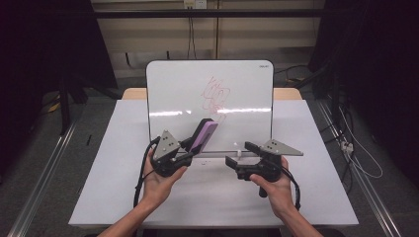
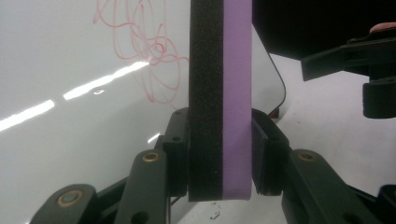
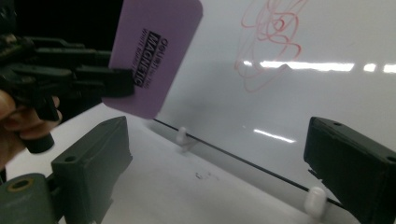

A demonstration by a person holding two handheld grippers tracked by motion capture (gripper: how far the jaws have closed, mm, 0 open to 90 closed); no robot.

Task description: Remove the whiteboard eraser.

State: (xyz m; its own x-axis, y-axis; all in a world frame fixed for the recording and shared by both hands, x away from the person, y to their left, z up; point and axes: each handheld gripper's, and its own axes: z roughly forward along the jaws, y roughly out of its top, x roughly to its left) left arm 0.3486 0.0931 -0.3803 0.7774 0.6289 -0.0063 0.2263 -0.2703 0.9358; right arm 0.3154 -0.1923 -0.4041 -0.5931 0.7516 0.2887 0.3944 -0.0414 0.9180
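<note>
A whiteboard [image 1: 178, 94] stands upright at the back of the table, with a red scribble [image 1: 217, 98] on its right half. My left gripper [image 1: 193, 148] is shut on a purple-and-black magnetic eraser [image 1: 204, 134], which sticks up just in front of the board's lower middle. In the left gripper view the pads clamp the eraser [image 2: 219, 93] on both faces, below and right of the scribble [image 2: 149, 51]. My right gripper [image 1: 238, 153] hovers open and empty before the board's lower edge, to the right of the eraser. In the right gripper view the eraser [image 3: 154, 56] is at upper left.
A white sheet covers the table [image 1: 123, 197], with free room on both sides of the hands. Small white feet [image 3: 314, 200] hold the board's bottom edge. Cables [image 1: 360, 158] lie on the floor to the right, and dark stands flank the table.
</note>
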